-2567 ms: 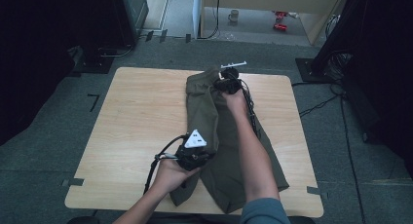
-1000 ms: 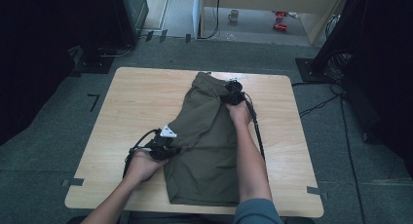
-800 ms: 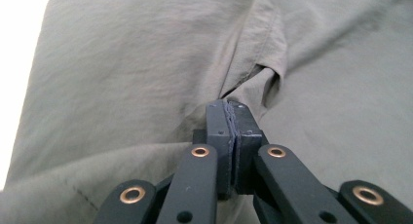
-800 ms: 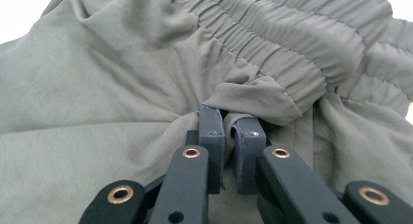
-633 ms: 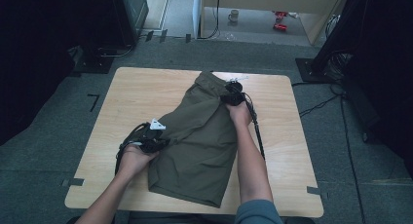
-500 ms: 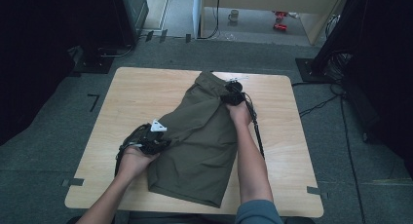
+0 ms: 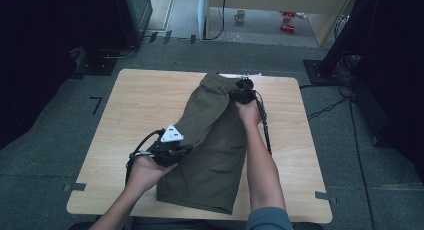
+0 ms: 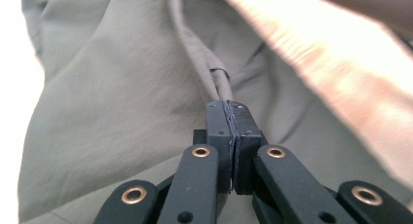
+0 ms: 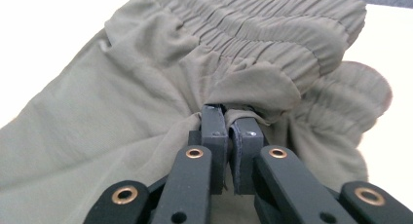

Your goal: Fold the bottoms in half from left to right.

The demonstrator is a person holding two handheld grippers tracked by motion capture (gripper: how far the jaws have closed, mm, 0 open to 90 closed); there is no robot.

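Between both clamped grippers, left gripper (image 7: 182, 149) and right gripper (image 7: 239, 96), olive shorts (image 7: 215, 145).

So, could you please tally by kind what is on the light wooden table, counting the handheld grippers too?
Olive-green fabric shorts: 1
Black two-jaw grippers: 2, the left gripper and the right gripper, each clamped on the shorts
Light wooden table: 1
Total: 4

On my screen, a pale wooden desk (image 7: 135, 120) with rounded corners carries olive-green shorts (image 7: 215, 155) spread lengthwise, waistband at its far edge.
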